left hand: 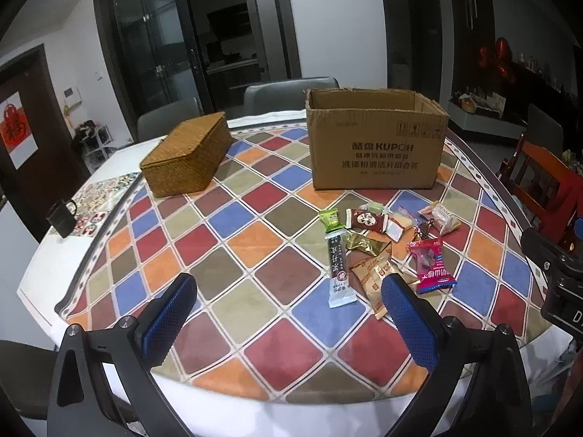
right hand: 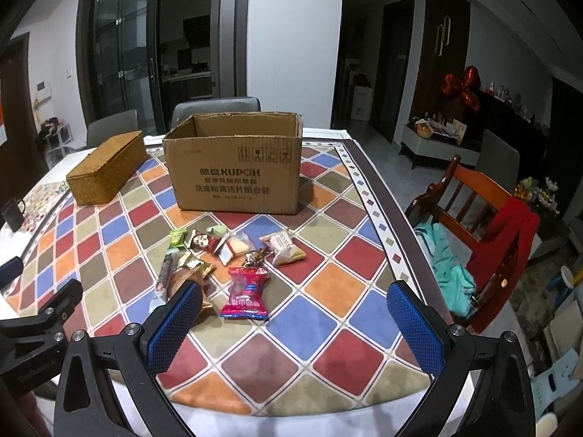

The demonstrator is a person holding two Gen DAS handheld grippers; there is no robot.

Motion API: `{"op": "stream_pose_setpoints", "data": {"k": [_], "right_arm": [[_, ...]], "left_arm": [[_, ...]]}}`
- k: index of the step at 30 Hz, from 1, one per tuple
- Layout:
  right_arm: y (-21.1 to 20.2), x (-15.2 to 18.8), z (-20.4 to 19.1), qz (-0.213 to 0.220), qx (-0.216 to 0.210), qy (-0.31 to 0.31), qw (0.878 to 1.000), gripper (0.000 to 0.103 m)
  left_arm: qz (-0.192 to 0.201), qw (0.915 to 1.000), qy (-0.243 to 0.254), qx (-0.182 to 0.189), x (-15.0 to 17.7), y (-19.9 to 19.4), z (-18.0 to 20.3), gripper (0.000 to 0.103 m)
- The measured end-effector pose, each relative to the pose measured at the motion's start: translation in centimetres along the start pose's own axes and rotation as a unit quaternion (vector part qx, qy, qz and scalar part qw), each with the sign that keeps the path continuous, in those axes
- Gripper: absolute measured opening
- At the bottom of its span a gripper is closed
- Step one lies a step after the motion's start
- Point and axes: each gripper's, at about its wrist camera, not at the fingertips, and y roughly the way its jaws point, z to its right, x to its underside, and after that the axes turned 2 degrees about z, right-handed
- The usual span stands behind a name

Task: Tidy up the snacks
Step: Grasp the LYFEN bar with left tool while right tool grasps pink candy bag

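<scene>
With both the left gripper [left hand: 288, 293] and the right gripper [right hand: 295, 304] hovering, jaws spread and empty, take the pink candy packet [right hand: 246, 294] lying loose at your right gripper's 11 o'clock first, pinching across its middle, then lift it clear into the open KUPOH cardboard box [right hand: 233, 178] at 12 o'clock on the counter [right hand: 313, 360].

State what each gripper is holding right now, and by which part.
Nothing is held. The left gripper and the right gripper are both open above the table; the snack packets lie loose before the cardboard box.
</scene>
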Motion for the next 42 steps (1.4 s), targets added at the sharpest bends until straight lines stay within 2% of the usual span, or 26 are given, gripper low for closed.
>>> {"op": "stream_pose_setpoints", "data": {"k": [10,19,26,42], "right_arm": [[3.6,-0.4,-1.0,-0.023,-0.002,-0.006,1.000,0.102],[7.4,-0.2,-2.1,-0.058,-0.006,-0.014,0.998,0.100],[10.4,0.3,-2.7,-0.087,-0.009,-0.012,0.996,0.094],[15.4,1.7,-4.0,-0.147,-0.026,-0.014,0.989,0.085]], "left_arm": [[-0.021,0.9998,0.003,0.002,-0.3,4.0,0.0,0.103],[-0.061,0.9979,0.006,0.019,0.4,8.5,0.6,0.103],[-0.083,0.9963,0.006,0.025,0.6,11.4,0.9,0.102],[-0.133,0.9888,0.021,0.066,1.6,15.8,2.7,0.076]]}}
